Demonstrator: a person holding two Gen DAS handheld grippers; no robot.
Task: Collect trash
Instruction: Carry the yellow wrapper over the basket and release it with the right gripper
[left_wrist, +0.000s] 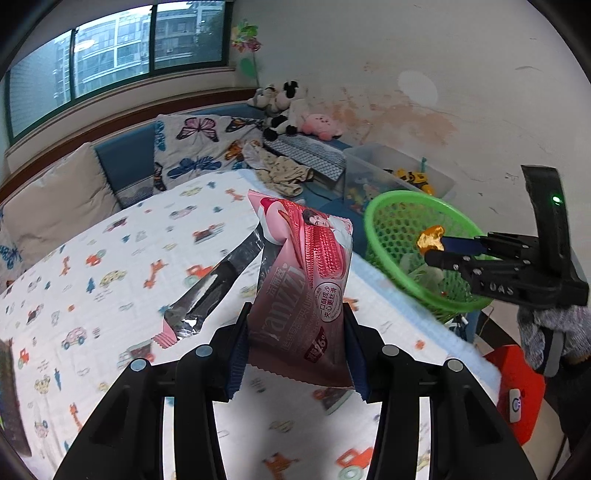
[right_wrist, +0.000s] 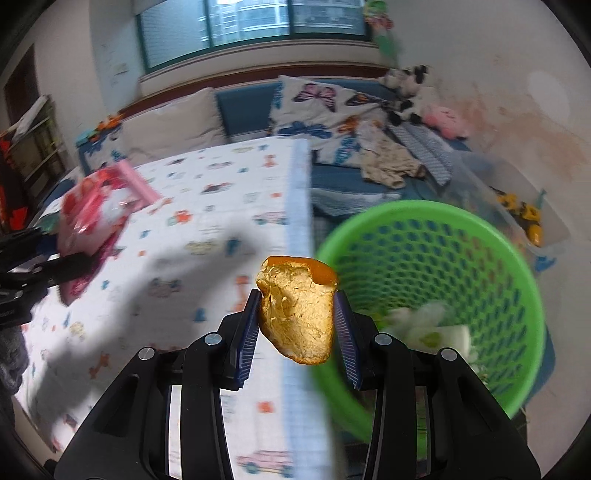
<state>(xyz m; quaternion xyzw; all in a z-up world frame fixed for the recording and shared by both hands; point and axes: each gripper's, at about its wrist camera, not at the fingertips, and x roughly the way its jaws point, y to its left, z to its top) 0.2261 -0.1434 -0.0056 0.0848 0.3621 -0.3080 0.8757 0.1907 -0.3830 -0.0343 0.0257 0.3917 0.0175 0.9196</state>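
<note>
My left black plastic two-finger gripper (left_wrist: 295, 343) with ridged blue pads and round silver screws, my matching right black plastic gripper (right_wrist: 297, 325), its upright handle showing a green light and embossed lettering, my grey knitted glove (left_wrist: 543, 332).

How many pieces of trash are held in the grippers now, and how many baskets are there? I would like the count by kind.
Pink snack wrapper, held in the left gripper: 1
Orange peel, held in the right gripper: 1
Green basket, some trash already inside: 1
Total: 3
</note>
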